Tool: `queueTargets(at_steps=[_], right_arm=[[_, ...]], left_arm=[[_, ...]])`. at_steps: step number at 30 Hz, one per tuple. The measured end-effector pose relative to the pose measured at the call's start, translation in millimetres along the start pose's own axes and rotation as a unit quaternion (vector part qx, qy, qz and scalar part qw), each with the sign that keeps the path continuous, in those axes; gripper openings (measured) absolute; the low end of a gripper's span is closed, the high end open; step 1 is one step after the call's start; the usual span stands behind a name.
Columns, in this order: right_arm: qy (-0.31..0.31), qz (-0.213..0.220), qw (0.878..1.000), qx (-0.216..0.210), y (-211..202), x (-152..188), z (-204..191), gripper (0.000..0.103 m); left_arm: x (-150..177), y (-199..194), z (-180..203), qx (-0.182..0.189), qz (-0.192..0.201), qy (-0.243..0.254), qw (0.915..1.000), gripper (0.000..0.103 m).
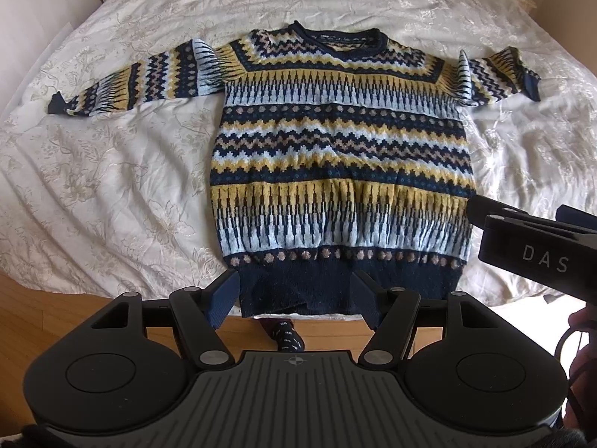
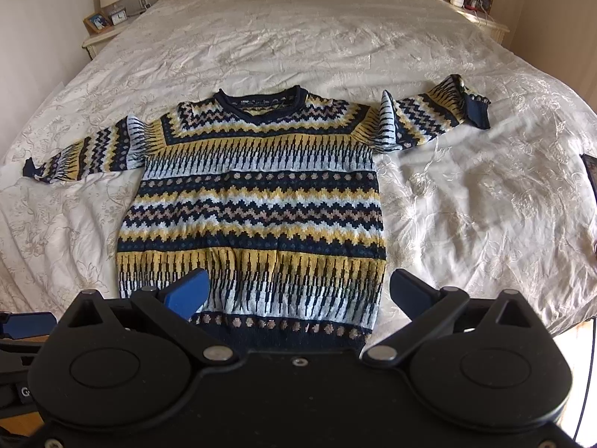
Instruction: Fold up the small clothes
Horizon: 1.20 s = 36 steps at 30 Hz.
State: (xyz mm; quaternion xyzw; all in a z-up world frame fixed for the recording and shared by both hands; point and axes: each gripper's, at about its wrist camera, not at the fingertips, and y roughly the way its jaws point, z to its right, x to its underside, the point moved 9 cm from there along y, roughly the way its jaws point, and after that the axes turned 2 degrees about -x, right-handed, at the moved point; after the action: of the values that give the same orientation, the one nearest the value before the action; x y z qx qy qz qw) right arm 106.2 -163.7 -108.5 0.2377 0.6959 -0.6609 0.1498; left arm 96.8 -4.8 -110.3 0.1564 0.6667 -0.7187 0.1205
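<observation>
A small knitted sweater [image 1: 335, 149] with navy, yellow and pale blue bands lies flat, face up, on the bed, both sleeves spread out; it also shows in the right wrist view [image 2: 253, 201]. Its navy hem [image 1: 347, 287] hangs at the bed's near edge. My left gripper [image 1: 296, 300] is open and empty, its jaws on either side of the hem's left half, just short of it. My right gripper [image 2: 298, 295] is open and empty, above the sweater's lower right part; it also shows at the right of the left wrist view [image 1: 537, 239].
The bed [image 2: 466, 194] has a cream embroidered cover with wrinkles. Nightstands with lamps stand at the far left [image 2: 108, 26] and far right [image 2: 474, 11]. A dark flat object [image 2: 590, 171] lies at the bed's right edge. Wooden floor [image 1: 74, 317] and a patterned sock [image 1: 285, 336] show below.
</observation>
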Motion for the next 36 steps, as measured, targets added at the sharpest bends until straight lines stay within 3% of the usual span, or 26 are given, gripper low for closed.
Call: queueTargets(at_steps=[5, 11, 13, 15, 18, 22, 25, 30, 33, 36], right_arm=[[-0.004, -0.015, 1.0, 0.006, 14.6, -12.2, 4.4, 0.102], [0.005, 0.005, 0.998, 0.064, 30.9, -51.0, 27.8, 0.102], [0.005, 0.013, 0.997, 0.074, 36.8, -66.9, 38.2, 0.098], [0.002, 0.026, 0.995, 0.093, 42.2, -81.9, 49.6, 0.088], [-0.018, 0.049, 0.99, 0.134, 50.6, -102.2, 66.6, 0.084], [-0.045, 0.077, 0.98, 0.178, 64.7, -128.6, 97.1, 0.08], [-0.059, 0.093, 0.976, 0.188, 80.8, -147.4, 126.1, 0.079], [-0.098, 0.09, 0.972, 0.194, 121.4, -172.7, 178.9, 0.062], [-0.129, 0.079, 0.972, 0.182, 150.0, -187.6, 209.0, 0.06], [-0.144, 0.07, 0.967, 0.197, 180.7, -198.5, 242.9, 0.06]], left_arm=[[-23.5, 12.9, 3.7, 0.009, -0.007, 0.004, 0.9999, 0.063], [-79.8, 24.5, 16.8, 0.017, 0.027, 0.041, 0.9986, 0.06], [-98.9, 29.2, 22.4, 0.03, 0.032, 0.048, 0.9979, 0.058], [-115.3, 34.3, 28.1, 0.042, 0.031, 0.056, 0.997, 0.057], [-135.2, 41.9, 33.4, 0.047, 0.044, 0.058, 0.9962, 0.057], [-154.8, 54.1, 42.9, 0.035, 0.043, 0.06, 0.9967, 0.057], [-165.5, 62.9, 51.2, 0.024, 0.041, 0.054, 0.9974, 0.057], [-177.2, 68.4, 67.7, -0.013, 0.057, 0.02, 0.9981, 0.057], [-179.8, 69.8, 79.2, -0.033, 0.056, -0.019, 0.9977, 0.057], [-178.9, 74.9, 93.4, -0.039, 0.045, -0.043, 0.9973, 0.057]])
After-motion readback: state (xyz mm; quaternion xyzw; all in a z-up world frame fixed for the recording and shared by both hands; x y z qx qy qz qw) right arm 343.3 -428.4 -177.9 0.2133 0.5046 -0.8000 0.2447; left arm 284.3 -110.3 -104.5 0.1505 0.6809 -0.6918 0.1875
